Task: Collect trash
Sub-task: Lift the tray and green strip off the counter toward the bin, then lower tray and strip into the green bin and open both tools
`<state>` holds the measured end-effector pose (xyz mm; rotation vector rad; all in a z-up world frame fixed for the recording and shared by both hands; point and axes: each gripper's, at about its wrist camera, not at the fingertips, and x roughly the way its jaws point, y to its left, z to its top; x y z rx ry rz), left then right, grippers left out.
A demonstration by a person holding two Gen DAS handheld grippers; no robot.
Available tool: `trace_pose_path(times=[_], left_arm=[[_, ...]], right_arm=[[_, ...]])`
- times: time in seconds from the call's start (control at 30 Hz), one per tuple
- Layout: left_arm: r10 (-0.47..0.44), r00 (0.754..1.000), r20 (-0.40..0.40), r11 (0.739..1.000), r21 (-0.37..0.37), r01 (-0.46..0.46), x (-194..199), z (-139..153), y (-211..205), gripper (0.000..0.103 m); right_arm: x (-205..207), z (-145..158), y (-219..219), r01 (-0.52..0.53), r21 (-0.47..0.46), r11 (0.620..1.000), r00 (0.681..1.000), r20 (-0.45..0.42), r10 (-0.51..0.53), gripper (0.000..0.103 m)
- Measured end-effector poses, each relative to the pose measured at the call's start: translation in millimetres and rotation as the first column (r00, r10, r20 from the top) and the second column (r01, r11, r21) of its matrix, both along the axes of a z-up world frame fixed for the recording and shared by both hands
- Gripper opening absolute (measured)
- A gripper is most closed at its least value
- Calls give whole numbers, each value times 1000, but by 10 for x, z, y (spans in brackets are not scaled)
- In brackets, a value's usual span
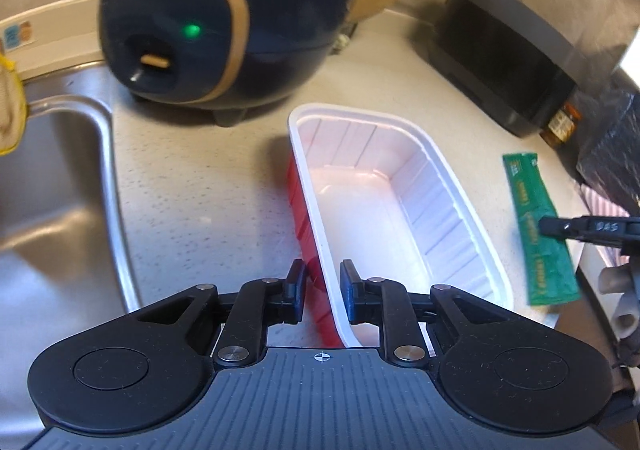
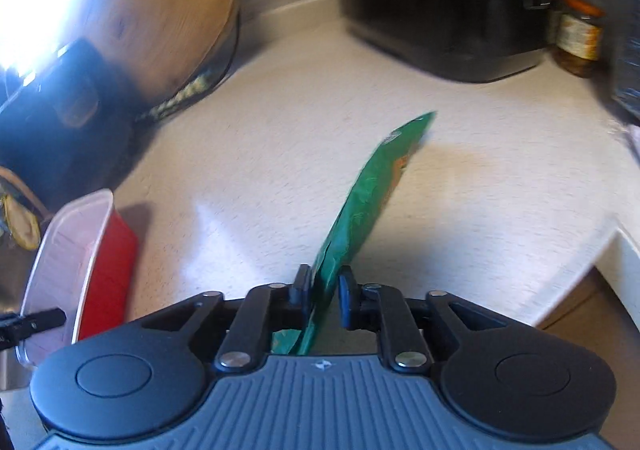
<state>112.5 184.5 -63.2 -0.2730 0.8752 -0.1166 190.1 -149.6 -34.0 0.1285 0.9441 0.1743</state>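
Note:
A red plastic tray with a white inside (image 1: 384,202) stands on the speckled counter. My left gripper (image 1: 323,290) is shut on its near rim, one finger outside the red wall and one inside. A green wrapper (image 1: 538,226) lies right of the tray. My right gripper (image 2: 325,296) is shut on the green wrapper (image 2: 368,194), which sticks out forward between the fingers, its far end over the counter. The tray shows at the left of the right wrist view (image 2: 88,258). One right finger (image 1: 580,228) shows over the wrapper in the left wrist view.
A steel sink (image 1: 52,202) lies left of the tray. A dark blue appliance with a gold ring (image 1: 216,18) stands behind. A black box appliance (image 2: 440,2) and a jar (image 2: 578,38) stand at the back right. A wooden board (image 2: 160,10) leans on the wall. The counter edge (image 2: 600,250) drops off right.

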Motion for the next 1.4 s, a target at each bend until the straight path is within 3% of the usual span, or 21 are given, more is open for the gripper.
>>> trace_pose_path(times=[0.1, 0.27, 0.33, 0.43, 0.5, 0.7, 0.93, 1.07, 1.17, 1.27, 1.4], left_arm=[[-18, 1000, -10, 999, 26, 18, 76, -26, -62, 21], [-50, 999, -16, 997, 60, 51, 81, -12, -121, 18], [-58, 998, -34, 998, 36, 59, 62, -3, -126, 16], [-54, 998, -37, 998, 12, 55, 15, 6, -134, 14], [-56, 998, -26, 998, 25, 57, -5, 26, -161, 13], [-108, 994, 23, 993, 51, 107, -35, 127, -233, 10], [-242, 968, 59, 969, 56, 239, 22, 232, -560, 11], [-341, 937, 79, 940, 43, 339, 92, 320, -842, 11], [-432, 898, 90, 902, 41, 430, 157, 393, -1148, 11], [-533, 841, 94, 846, 61, 530, 193, 449, -1548, 11], [-669, 741, 62, 743, 96, 662, 246, 398, -2155, 11]], right_arm=[[35, -22, 22, 62, 0, 998, 998, 23, -62, 51], [190, -143, 162, 112, -78, 991, 993, 47, -108, 54], [225, -219, 244, 108, -98, 989, 994, 38, -104, 53], [142, -196, 308, 67, -87, 994, 998, 22, -65, 21], [75, -139, 333, 38, -25, 999, 999, 9, -38, 12], [-218, 181, 271, 23, 101, 995, 998, 50, -28, 12], [-663, 538, -36, 121, 79, 989, 979, 158, -133, 12], [-950, 604, -348, 241, 40, 970, 951, 191, -244, 12], [-1194, 576, -631, 336, 18, 942, 922, 197, -333, 12], [-1448, 468, -928, 435, 13, 900, 884, 181, -430, 12], [-1827, 223, -1314, 564, 26, 826, 816, 135, -562, 12]])
